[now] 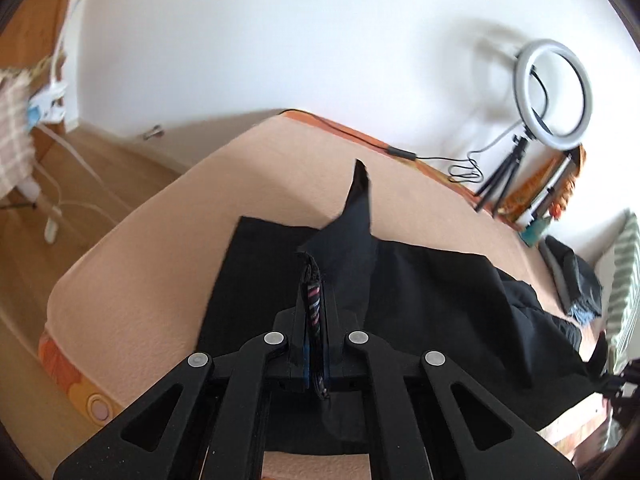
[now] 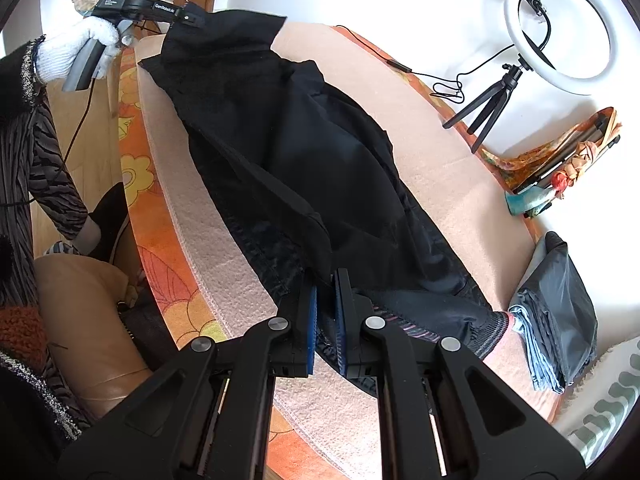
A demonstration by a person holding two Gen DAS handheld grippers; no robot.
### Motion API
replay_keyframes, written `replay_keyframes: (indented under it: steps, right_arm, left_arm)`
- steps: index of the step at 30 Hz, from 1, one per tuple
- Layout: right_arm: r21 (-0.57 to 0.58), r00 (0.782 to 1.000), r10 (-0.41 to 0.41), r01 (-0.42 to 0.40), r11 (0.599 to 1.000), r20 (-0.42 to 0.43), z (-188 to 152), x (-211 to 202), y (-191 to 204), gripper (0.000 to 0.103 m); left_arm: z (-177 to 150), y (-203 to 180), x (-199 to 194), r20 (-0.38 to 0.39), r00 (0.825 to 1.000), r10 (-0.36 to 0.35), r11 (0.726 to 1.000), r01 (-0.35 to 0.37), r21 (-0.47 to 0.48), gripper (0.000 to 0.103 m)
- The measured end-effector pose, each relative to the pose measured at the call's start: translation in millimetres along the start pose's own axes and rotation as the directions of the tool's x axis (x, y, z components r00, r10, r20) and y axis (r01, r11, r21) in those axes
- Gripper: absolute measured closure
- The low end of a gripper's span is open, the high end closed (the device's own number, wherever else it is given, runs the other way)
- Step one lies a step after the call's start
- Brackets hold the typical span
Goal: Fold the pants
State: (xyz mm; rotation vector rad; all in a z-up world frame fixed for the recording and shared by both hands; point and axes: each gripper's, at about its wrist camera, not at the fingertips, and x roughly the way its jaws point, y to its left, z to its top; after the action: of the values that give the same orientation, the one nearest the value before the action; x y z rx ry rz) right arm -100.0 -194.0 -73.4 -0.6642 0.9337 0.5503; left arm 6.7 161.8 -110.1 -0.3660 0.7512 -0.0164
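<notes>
Black pants lie lengthwise across a peach blanket. My left gripper is shut on a striped elastic band at one end of them, with the fabric bunched between its fingers. From the right wrist view, that left gripper sits at the far end in a white-gloved hand and holds that end of the pants raised. My right gripper is shut on a fold of the black fabric at the near end, blue pads pressing it. A striped waistband shows just right of it.
A ring light on a small tripod stands at the blanket's far edge, with its cable trailing along it. A stack of folded clothes lies at the right. The person's patterned sleeve and a brown cushion fill the left side.
</notes>
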Motion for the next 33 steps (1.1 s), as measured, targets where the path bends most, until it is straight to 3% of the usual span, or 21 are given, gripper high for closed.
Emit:
replay_keyframes:
  steps: [3,7,13,18,21,24,25,28,30,33]
  right_arm:
    - [-0.016,1.0,-0.003,0.002,1.0,-0.006,1.7,4.6,4.0,0.095]
    - [0.001,1.0,-0.019,0.019,1.0,-0.003,3.6,4.8,0.4,0.095]
    - [0.023,0.998,-0.064,0.064,0.998,0.022,6.0,-6.5,-12.2,0.095]
    - [0.006,0.998,-0.055,0.055,0.998,0.01,9.7,5.4,-3.2,0.095]
    - [0.021,1.0,-0.023,0.023,1.0,0.0,6.2,11.8,3.5,0.095]
    - [0.061,1.0,0.018,-0.018,0.998,-0.007,-1.8,13.9,3.6,0.095]
    - [0.083,0.999,0.034,-0.033,0.996,-0.008,-4.3,14.4,2.4,0.095]
    - [0.167,0.996,0.088,-0.087,0.982,-0.001,-13.1,16.9,-2.4,0.093]
    - [0.216,0.992,0.126,-0.126,0.968,0.013,-20.0,17.4,-6.1,0.09]
    - [0.293,0.981,0.189,-0.195,0.936,0.05,-31.0,9.6,-10.1,0.085]
  left_arm:
    - [-7.4,16.2,5.1,-0.026,0.999,0.032,0.999,-0.033,-0.029,0.101]
    - [-13.4,24.4,7.5,-0.037,0.999,0.021,0.997,-0.024,-0.072,0.101]
    - [-22.7,37.6,-11.1,0.001,0.999,0.054,0.994,-0.054,-0.09,0.1]
    - [-33.4,43.0,2.5,-0.064,0.993,0.099,0.993,-0.103,-0.052,0.1]
    - [-30.4,38.7,0.3,-0.065,0.986,0.156,0.988,-0.156,0.014,0.096]
    - [-24.1,43.5,-6.3,-0.063,0.977,0.203,0.979,-0.203,0.004,0.09]
    - [-22.3,44.8,-8.4,-0.057,0.973,0.222,0.975,-0.222,0.004,0.083]
    - [-15.4,43.2,-20.1,-0.019,0.961,0.277,0.96,-0.276,0.037,0.083]
    - [-8.4,38.8,-28.6,0.007,0.956,0.292,0.955,-0.292,0.059,0.082]
    - [1.7,21.9,-40.0,0.043,0.966,0.256,0.961,-0.26,0.098,0.082]
